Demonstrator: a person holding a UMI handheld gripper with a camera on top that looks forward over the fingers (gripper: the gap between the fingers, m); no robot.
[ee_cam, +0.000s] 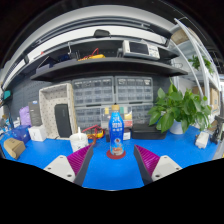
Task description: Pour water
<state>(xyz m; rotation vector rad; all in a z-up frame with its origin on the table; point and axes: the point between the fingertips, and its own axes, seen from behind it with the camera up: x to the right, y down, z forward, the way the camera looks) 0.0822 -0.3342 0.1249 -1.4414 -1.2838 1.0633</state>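
Observation:
A clear water bottle (pixel 117 128) with a blue label and red cap stands upright on a round red coaster (pixel 117 153) on the blue table (pixel 112 172). It stands beyond my fingertips, centred between the two fingers. My gripper (pixel 113 160) is open, its magenta pads (pixel 81 157) spread wide with only bare blue table between them. A white cup (pixel 79 142) stands on the table to the left of the bottle.
A green potted plant (pixel 180 108) sits at the right. A black box (pixel 62 120) and small boxes stand at the left, with a shelf and cabinet behind. Small coloured items lie behind the bottle (pixel 96 131).

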